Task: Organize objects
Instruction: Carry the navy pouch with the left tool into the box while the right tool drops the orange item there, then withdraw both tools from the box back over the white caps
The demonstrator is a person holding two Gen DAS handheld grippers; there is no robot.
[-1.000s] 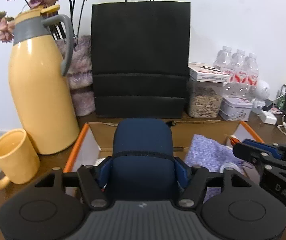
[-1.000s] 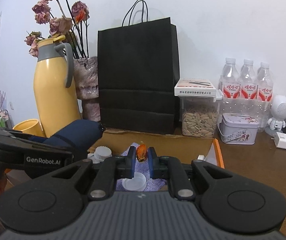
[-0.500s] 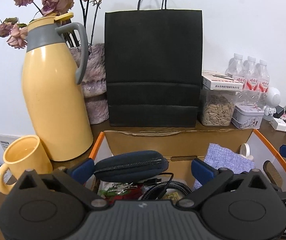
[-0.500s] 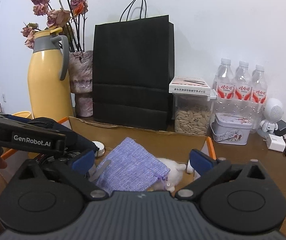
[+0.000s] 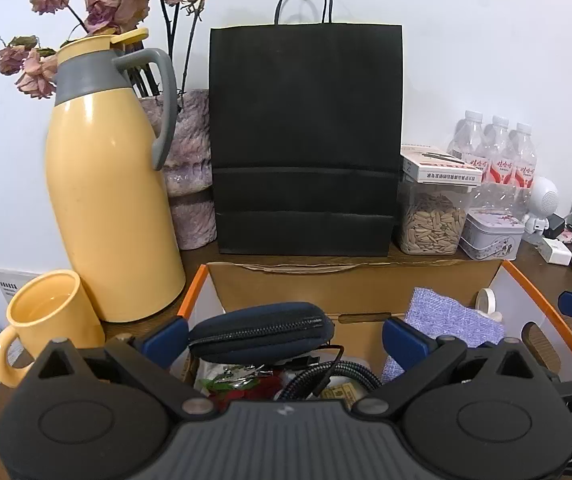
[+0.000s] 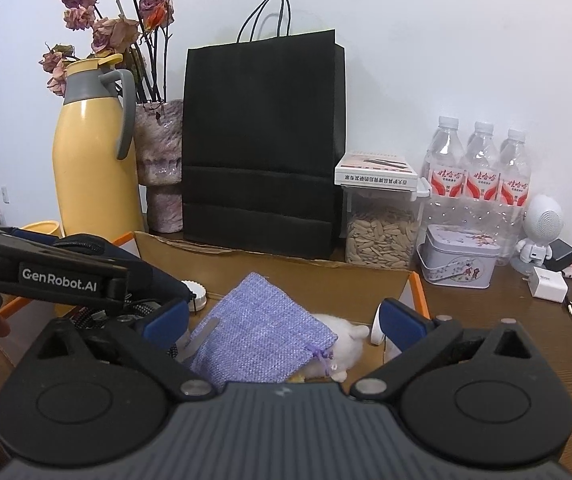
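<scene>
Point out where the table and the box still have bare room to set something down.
Bare wood lies on the table right of the cardboard box, in front of the tin and charger. Inside the box, a strip of floor shows behind the purple pouch. The box's left end under the navy case is crowded with cables.

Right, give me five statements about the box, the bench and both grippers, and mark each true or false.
1. Both grippers are open. True: left gripper and right gripper hold nothing.
2. The navy case lies in the box. True.
3. The purple pouch sits outside the box. False: it lies inside.
4. The black bag lies flat. False: it stands upright behind the box.
5. The yellow mug stands beside the jug. True.
</scene>
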